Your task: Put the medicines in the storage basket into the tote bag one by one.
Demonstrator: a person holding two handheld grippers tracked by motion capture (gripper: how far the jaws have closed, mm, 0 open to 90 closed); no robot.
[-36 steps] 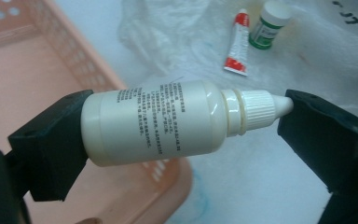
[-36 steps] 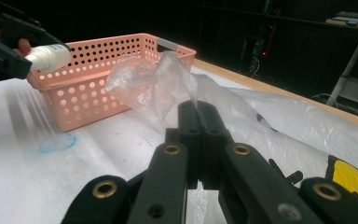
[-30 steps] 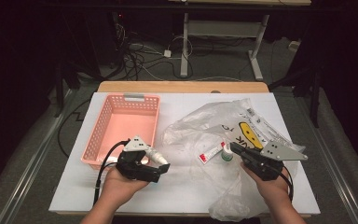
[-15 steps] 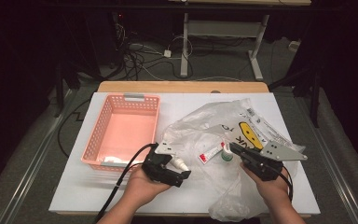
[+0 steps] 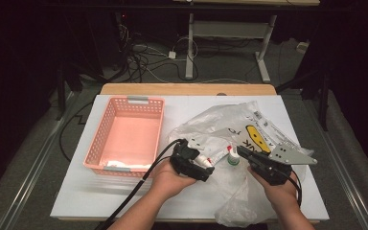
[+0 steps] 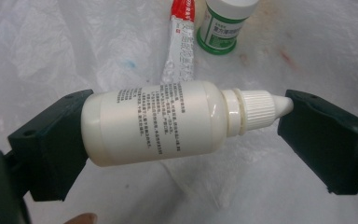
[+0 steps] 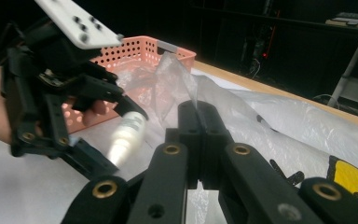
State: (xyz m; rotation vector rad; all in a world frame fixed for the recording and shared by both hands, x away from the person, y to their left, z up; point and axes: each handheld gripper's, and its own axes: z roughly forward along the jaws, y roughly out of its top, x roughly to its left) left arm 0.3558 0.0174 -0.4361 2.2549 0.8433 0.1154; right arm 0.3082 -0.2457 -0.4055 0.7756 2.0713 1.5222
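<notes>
- Since the earlier frames, the left gripper (image 5: 202,165) has travelled right from beside the pink basket (image 5: 106,139) onto the plastic bag (image 5: 220,120), grasping a white dropper bottle (image 6: 168,121) end to end.
- Just beyond lie a red tube (image 6: 182,42) and a green-labelled bottle (image 6: 221,23).
- Right gripper (image 7: 199,116), clenched on a fold of bag, is unmoved near the worktop's (image 5: 76,201) right.

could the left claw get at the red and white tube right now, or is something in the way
Probably not yet. The left claw is already shut end to end on a white dropper bottle, so its jaws are occupied. The red and white tube lies uncovered on the plastic bag just beyond.
</notes>
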